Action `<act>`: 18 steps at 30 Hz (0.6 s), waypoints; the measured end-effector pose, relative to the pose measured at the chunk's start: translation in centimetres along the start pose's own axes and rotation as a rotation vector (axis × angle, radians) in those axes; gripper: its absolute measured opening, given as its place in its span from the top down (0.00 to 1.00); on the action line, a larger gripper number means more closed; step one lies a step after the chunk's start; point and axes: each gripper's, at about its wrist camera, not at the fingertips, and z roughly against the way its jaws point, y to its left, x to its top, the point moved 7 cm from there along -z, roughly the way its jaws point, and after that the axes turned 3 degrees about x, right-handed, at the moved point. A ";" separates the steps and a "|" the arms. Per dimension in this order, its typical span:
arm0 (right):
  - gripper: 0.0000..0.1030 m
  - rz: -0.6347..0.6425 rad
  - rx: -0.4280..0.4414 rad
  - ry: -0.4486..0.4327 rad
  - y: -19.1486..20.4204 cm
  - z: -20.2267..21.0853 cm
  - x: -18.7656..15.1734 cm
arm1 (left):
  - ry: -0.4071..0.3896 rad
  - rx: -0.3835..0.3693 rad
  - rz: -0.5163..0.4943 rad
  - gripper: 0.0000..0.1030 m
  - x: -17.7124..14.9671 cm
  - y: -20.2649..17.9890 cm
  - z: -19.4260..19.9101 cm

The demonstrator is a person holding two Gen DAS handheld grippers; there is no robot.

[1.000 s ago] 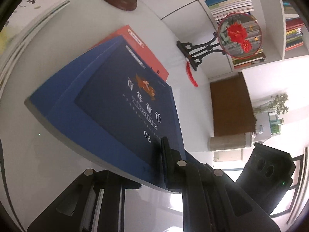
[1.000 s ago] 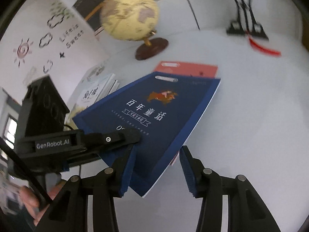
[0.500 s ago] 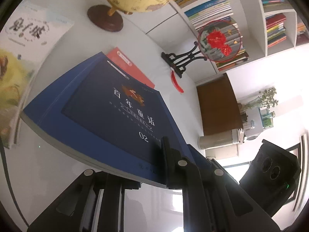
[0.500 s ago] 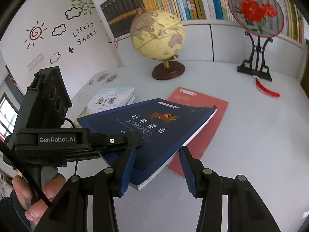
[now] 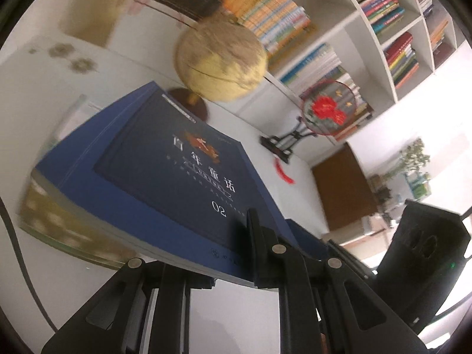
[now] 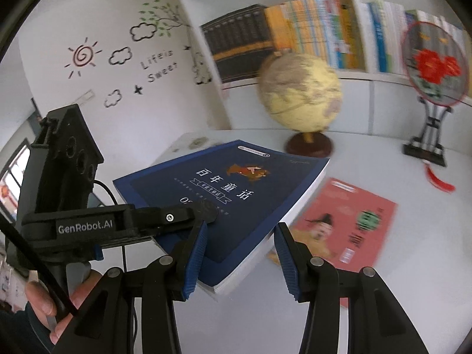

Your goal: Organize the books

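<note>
My left tool (image 5: 236, 265) is clamped on the near edge of the dark blue book (image 5: 177, 177), holding it clear of the white worktop (image 6: 413, 221), tilted. My right tool (image 6: 239, 253) stands apart, its blue pads either side of the book's near corner without pressing it. Below lies a red book (image 6: 348, 224) flat on the worktop, with the globe (image 6: 301, 88) behind.

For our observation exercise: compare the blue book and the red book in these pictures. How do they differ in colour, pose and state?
The blue book is dark navy; the red book is salmon red. The blue book is lifted and tilted, clamped by the left gripper; the red book lies flat on the white table, untouched. The blue book looks thicker. Both are closed, covers up.
</note>
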 end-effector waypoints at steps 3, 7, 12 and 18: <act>0.55 0.034 0.009 0.011 2.4 -2.7 0.5 | -0.009 0.010 0.043 0.87 0.8 3.2 0.4; 0.55 0.034 0.028 0.042 3.7 -6.7 0.7 | -0.009 0.020 0.077 0.87 1.7 6.5 -0.3; 0.55 0.011 0.023 0.095 3.7 -11.2 0.6 | 0.012 0.012 0.125 0.87 2.2 9.8 -2.0; 0.55 -0.024 0.017 0.137 3.4 -13.5 -0.2 | 0.051 -0.006 0.151 0.87 1.8 11.4 -2.8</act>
